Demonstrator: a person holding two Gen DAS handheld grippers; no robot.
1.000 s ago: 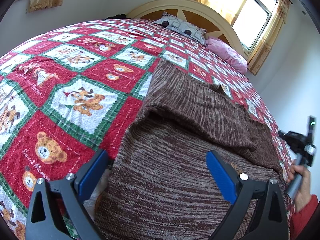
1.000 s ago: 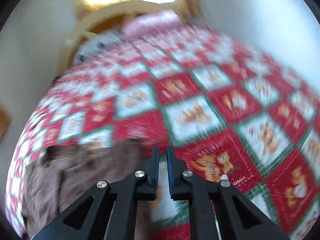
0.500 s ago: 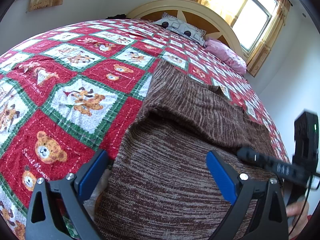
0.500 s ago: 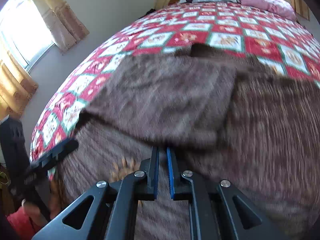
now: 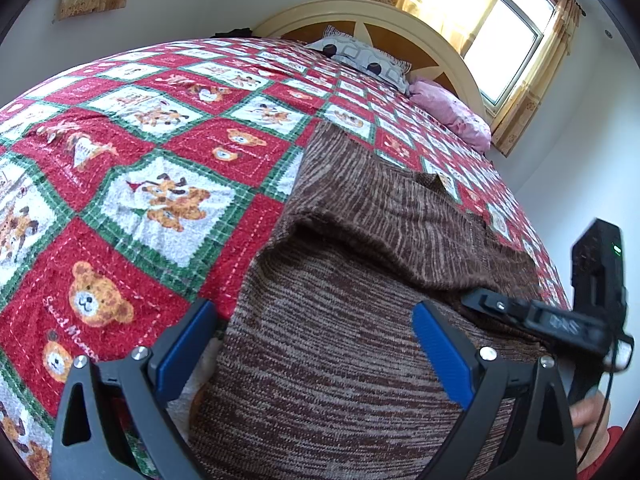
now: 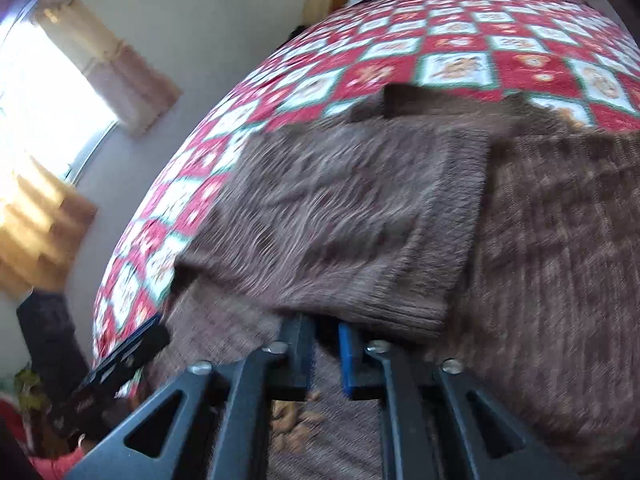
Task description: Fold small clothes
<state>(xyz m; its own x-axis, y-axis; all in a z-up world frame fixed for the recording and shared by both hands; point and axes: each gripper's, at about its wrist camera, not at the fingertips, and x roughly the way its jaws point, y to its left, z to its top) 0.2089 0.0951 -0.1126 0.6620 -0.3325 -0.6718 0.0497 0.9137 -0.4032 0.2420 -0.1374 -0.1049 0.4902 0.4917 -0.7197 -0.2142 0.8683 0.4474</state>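
A brown knit sweater (image 5: 328, 360) lies on the red teddy-bear quilt (image 5: 120, 184), one sleeve (image 5: 400, 216) folded across its body. My left gripper (image 5: 312, 344) hovers wide open over the sweater's lower part, its blue pads (image 5: 440, 352) touching no cloth. In the right wrist view, my right gripper (image 6: 324, 344) sits low on the sweater (image 6: 560, 280), with its tips at the ribbed cuff of the folded sleeve (image 6: 340, 220). Its jaws are opening, and only a narrow gap shows between them; the pads press on nothing. The left wrist view shows the right gripper (image 5: 478, 300) at the sleeve's edge.
A grey patterned pillow (image 5: 360, 56) and a pink pillow (image 5: 452, 116) lie by the rounded headboard (image 5: 360, 12). A curtained window (image 5: 504, 52) is beyond. A person's hand (image 5: 588, 416) with a red sleeve holds the right gripper. The bed's edge runs just right of the sweater.
The right gripper swung from over the bare quilt onto the sweater, ending at the folded sleeve's cuff, and its shut jaws have parted slightly. The left gripper stayed still and open.
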